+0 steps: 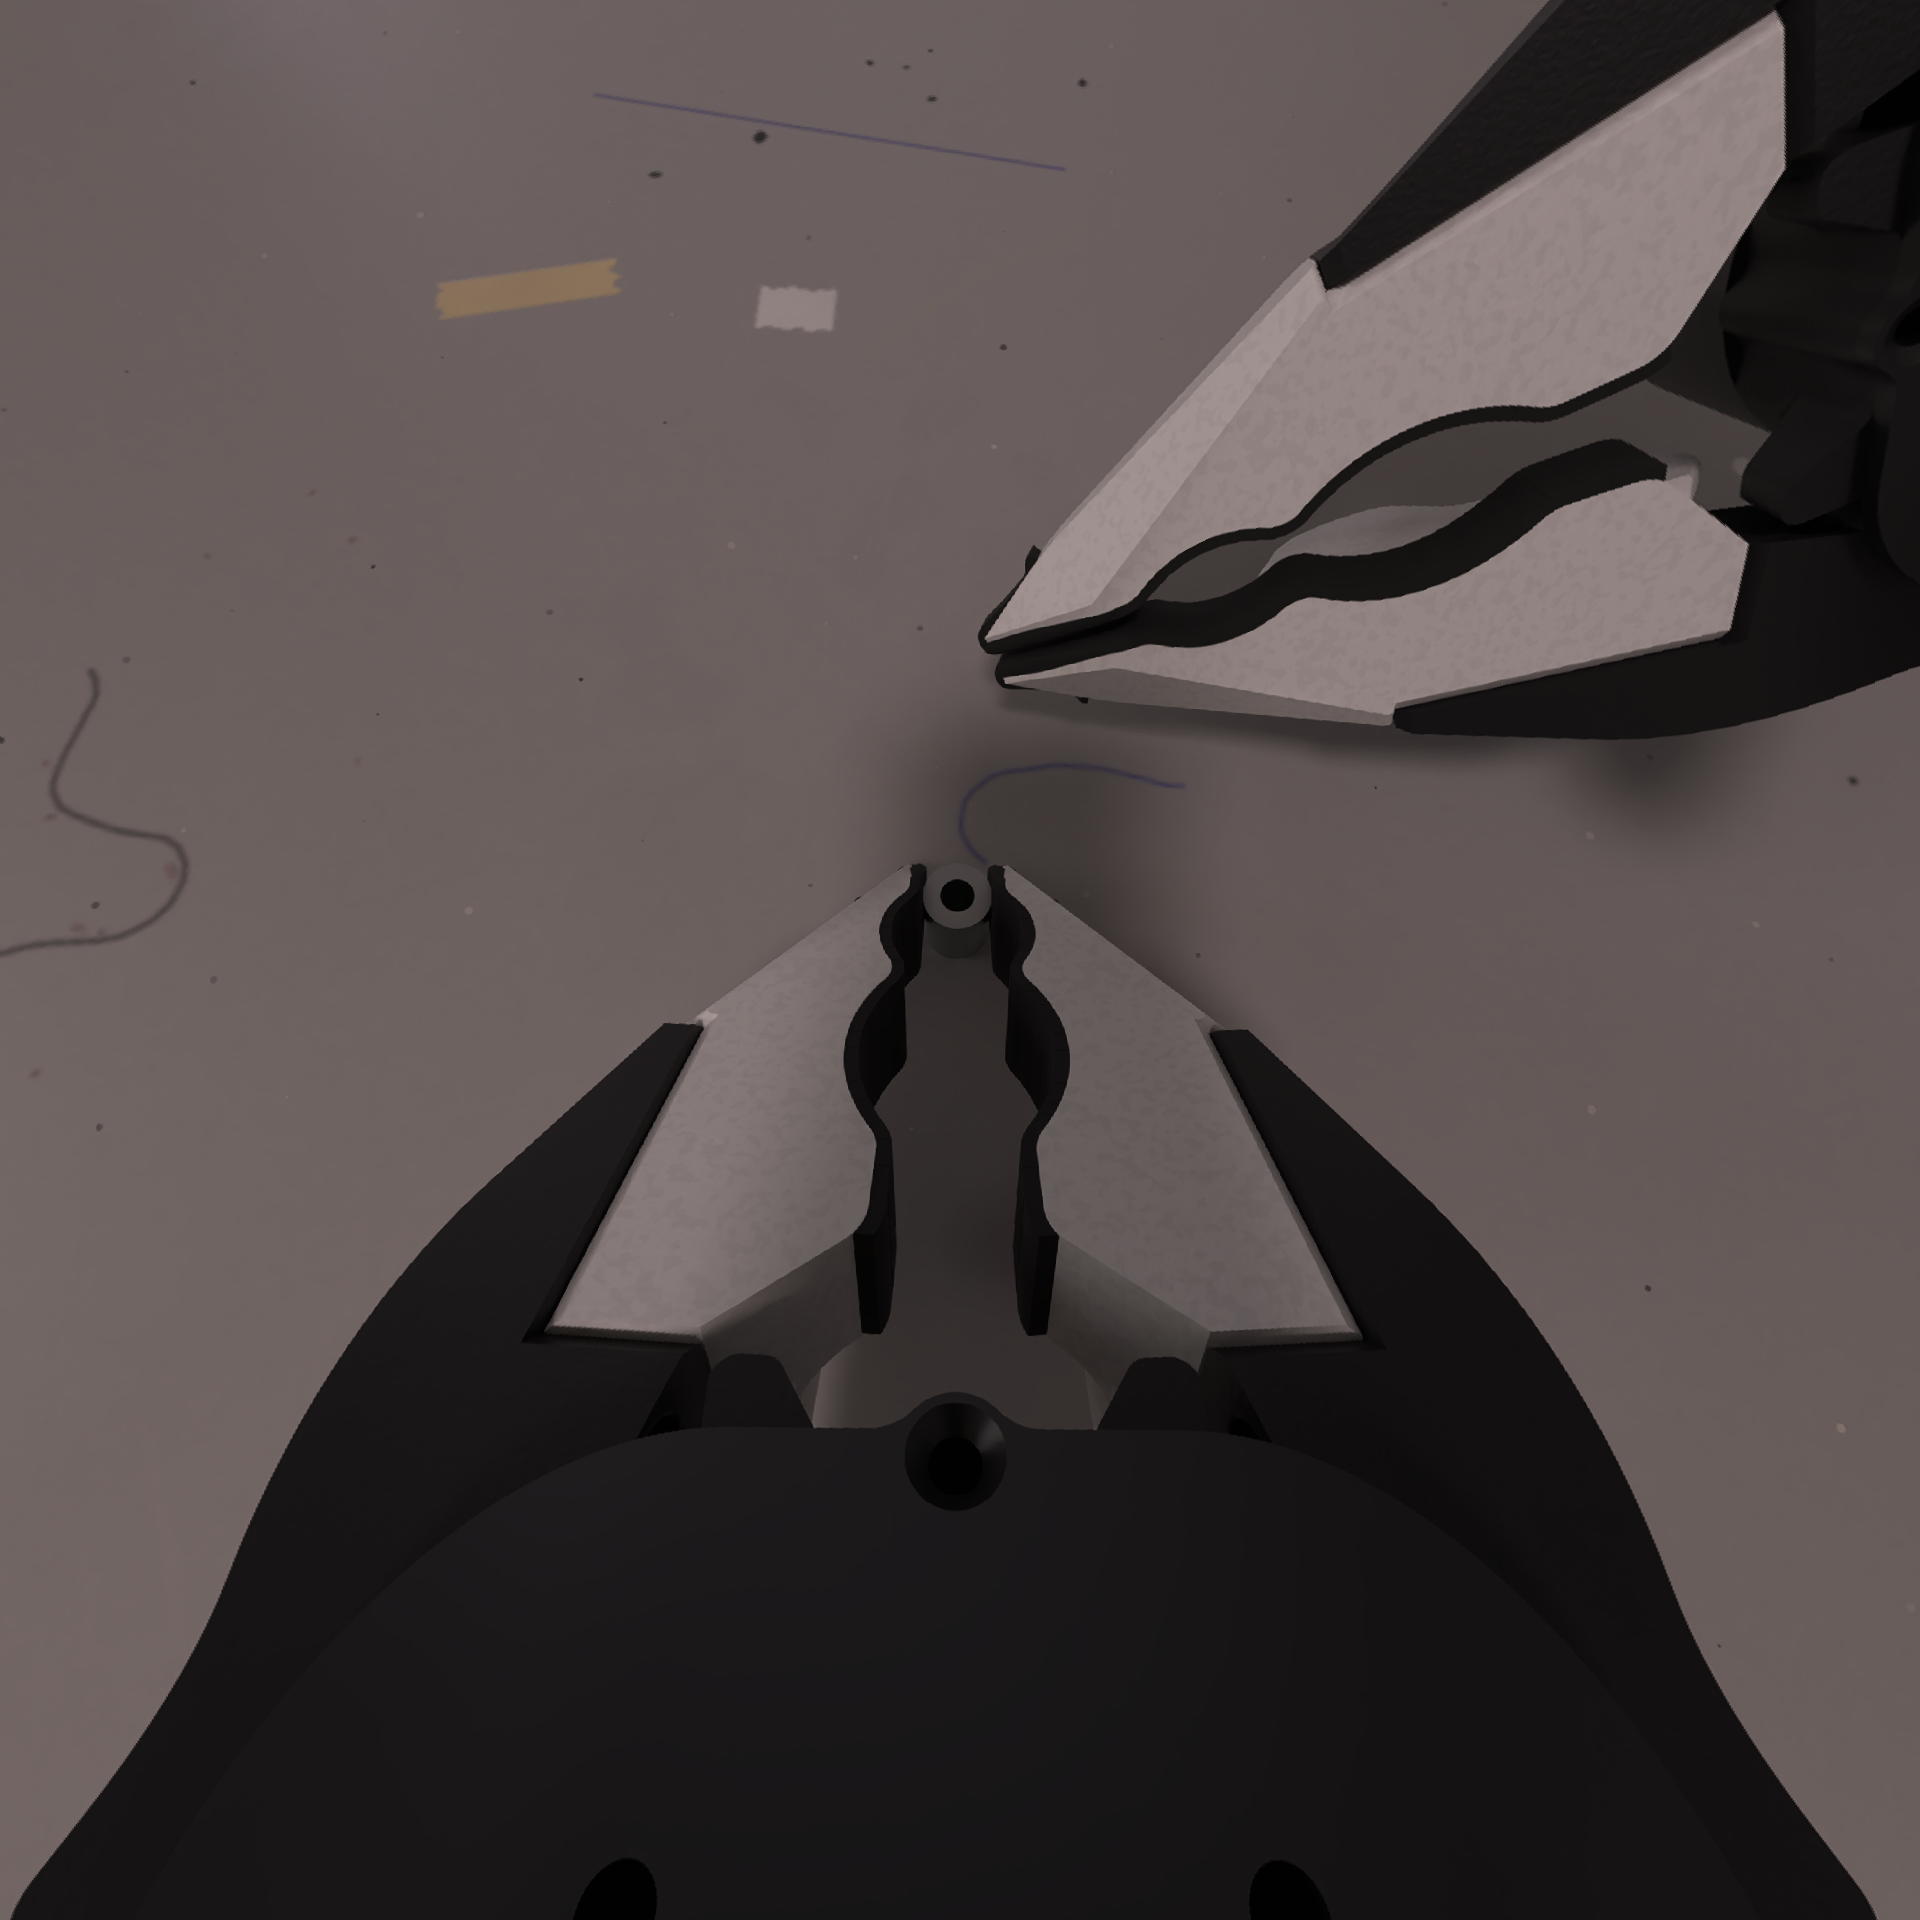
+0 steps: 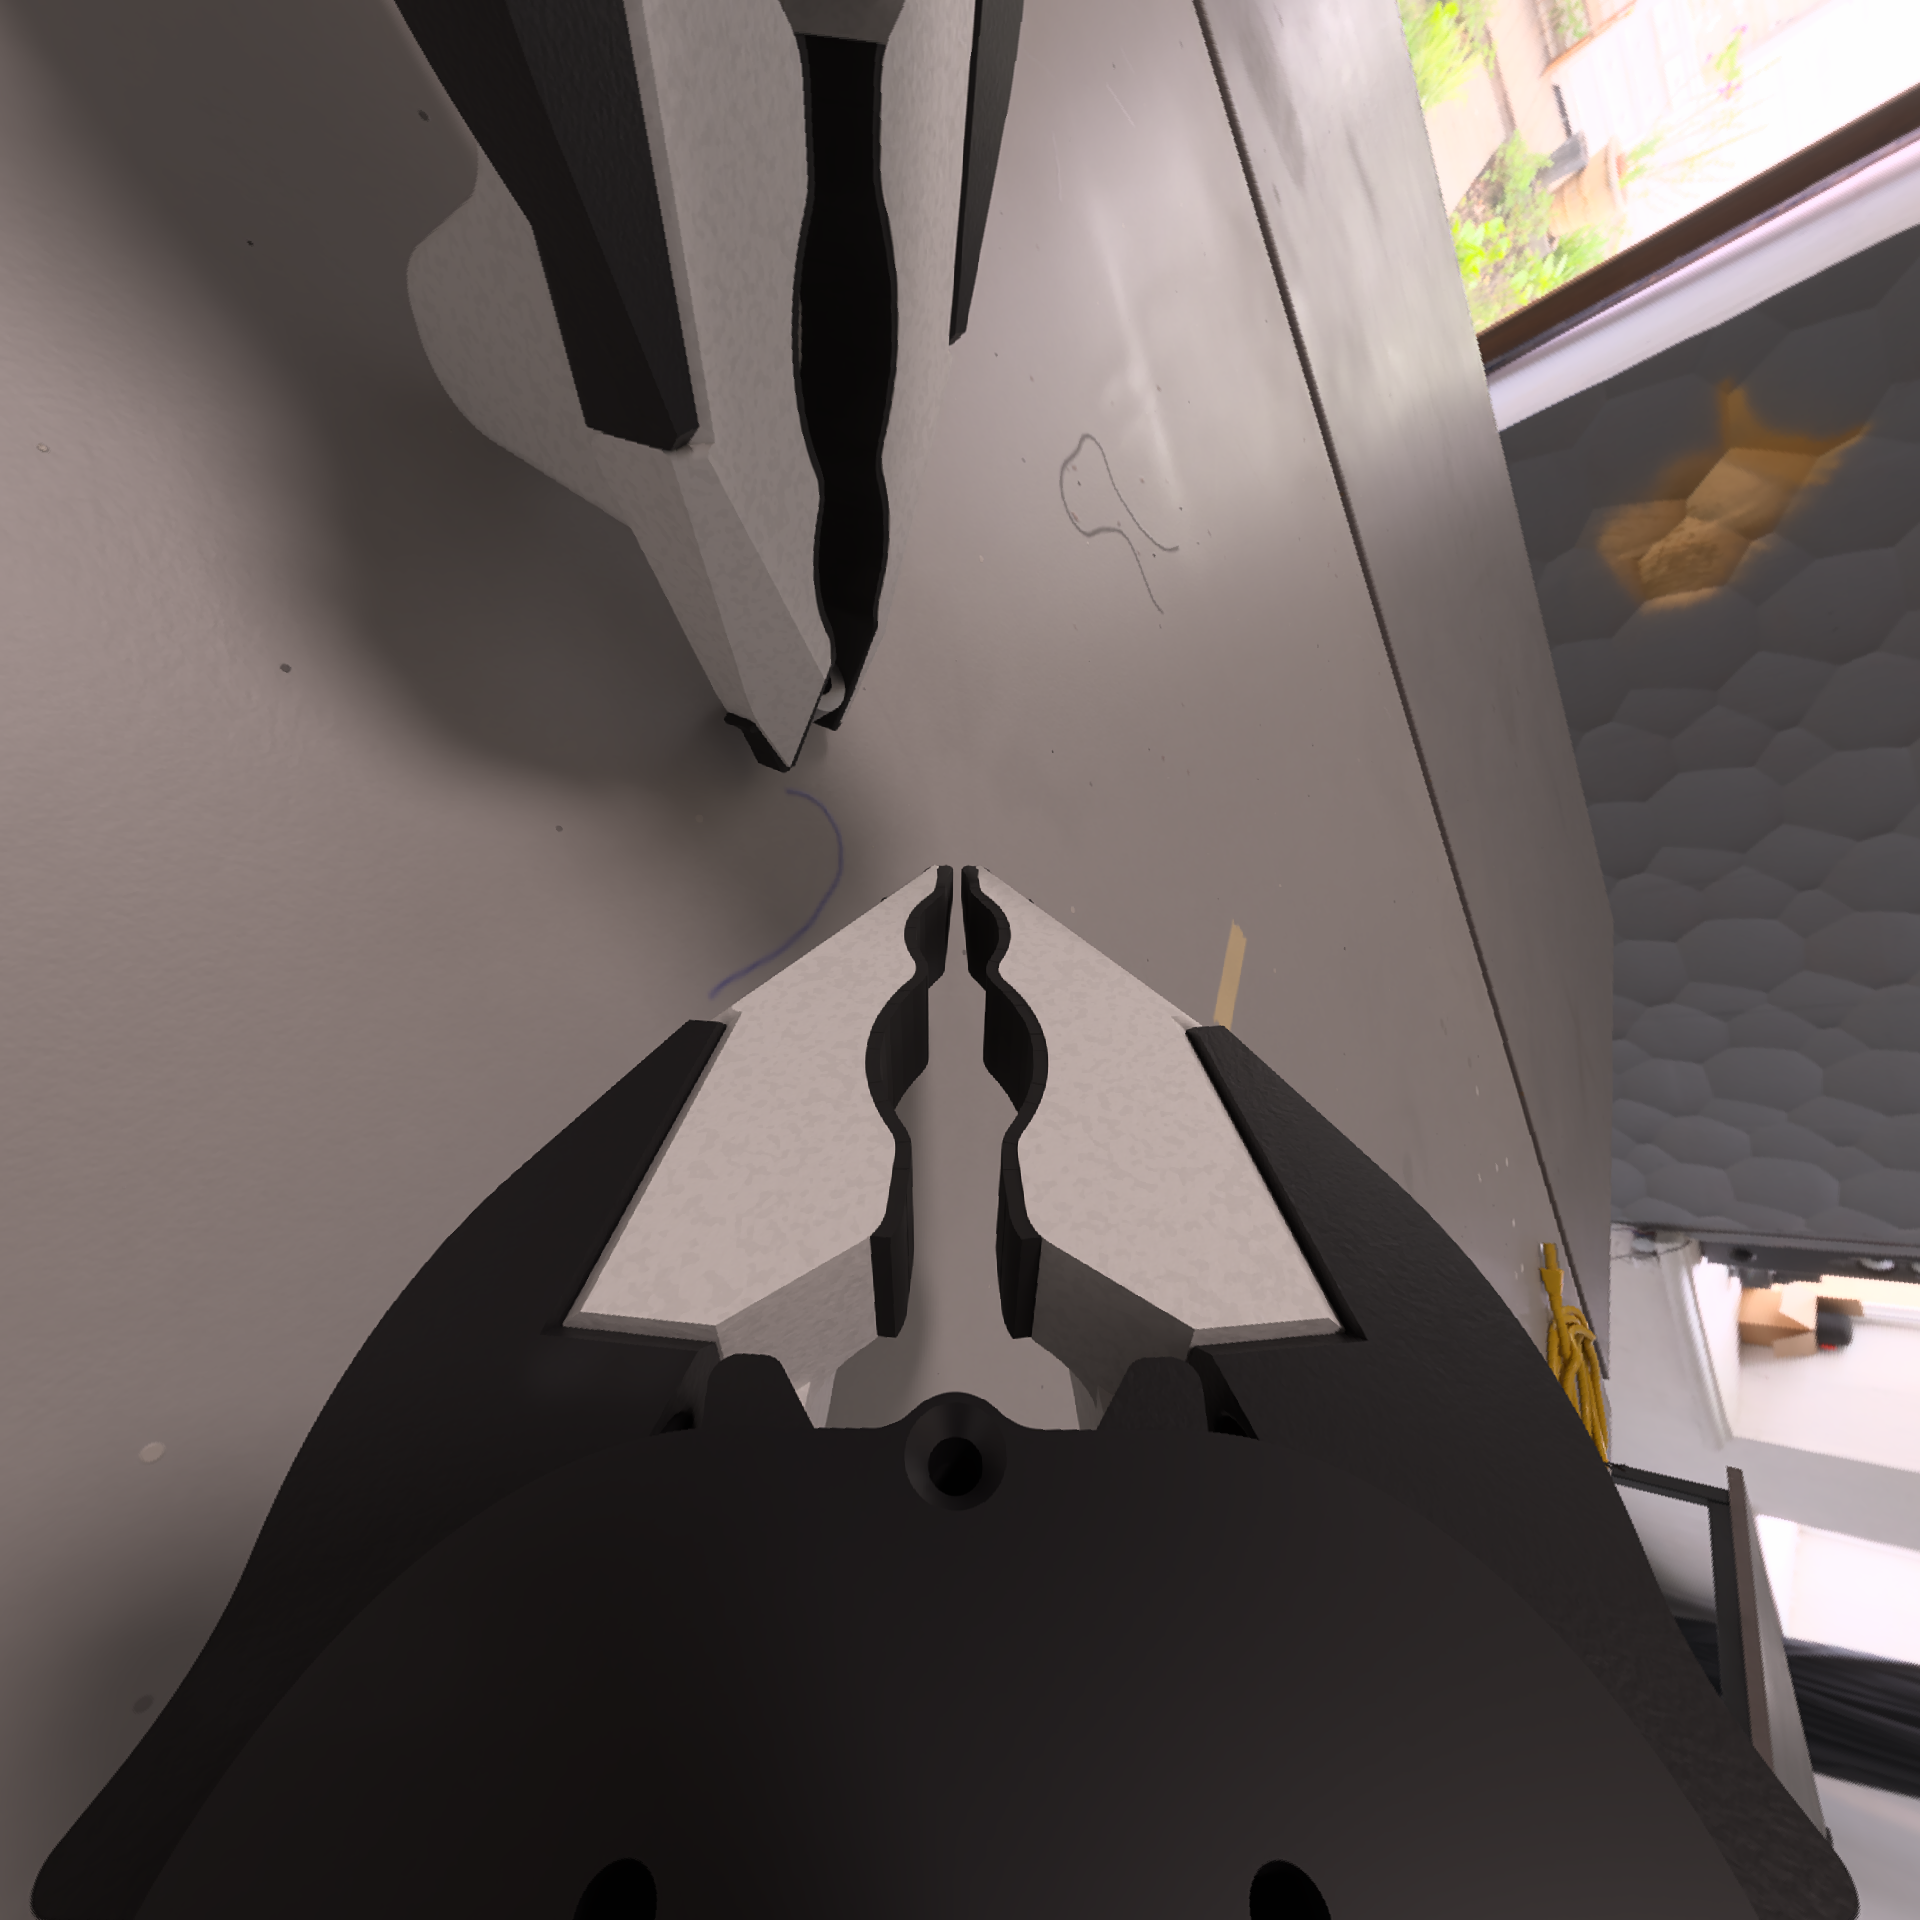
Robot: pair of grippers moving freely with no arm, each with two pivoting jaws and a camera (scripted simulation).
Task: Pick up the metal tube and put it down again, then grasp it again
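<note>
— Grey, dull-sheened metal: the metal tube (image 1: 958, 902) stands end-on to the left wrist camera, a short cylinder with a thick wall and a small dark bore. It sits right at the tips of the left gripper (image 1: 957, 878), pinched between the black, wavy-edged pads (image 1: 914, 914), one touching each side.

— So the left one is clenched on it?

— Yes, grasping the tube at the very tips. The fingers are pale, speckled wedges set in matte black frames. Beneath lies a grey-brown tabletop (image 1: 416, 623), flecked with dark specks. On it are a tan strip of tape (image 1: 528, 288), a small whitish patch of tape (image 1: 796, 309), a dark curly thread (image 1: 114, 831), and a thin blue thread (image 1: 1049, 774) just past the tube. The right gripper (image 1: 995, 657) comes in from the upper right of the view, tips pressed together, near the tube but apart from it.

— And the right wrist view?

— It shows the right gripper (image 2: 957, 873) with pads nearly meeting, only a sliver between them, nothing held. The left gripper (image 2: 821, 727) enters from the top, and a pale rounded bit at its tips is probably the tube (image 2: 834, 698), though most of it is hidden by the finger. The blue thread (image 2: 826, 862) curves between the two grippers.

— Anything only this view gives?

— The table's edge, a window with greenery (image 2: 1538, 145), a dark honeycomb-textured surface (image 2: 1766, 831) with an orange blotch, and a yellow cord (image 2: 1574, 1351) hanging past the edge. The tube's open bore shows only in the left view.
</note>
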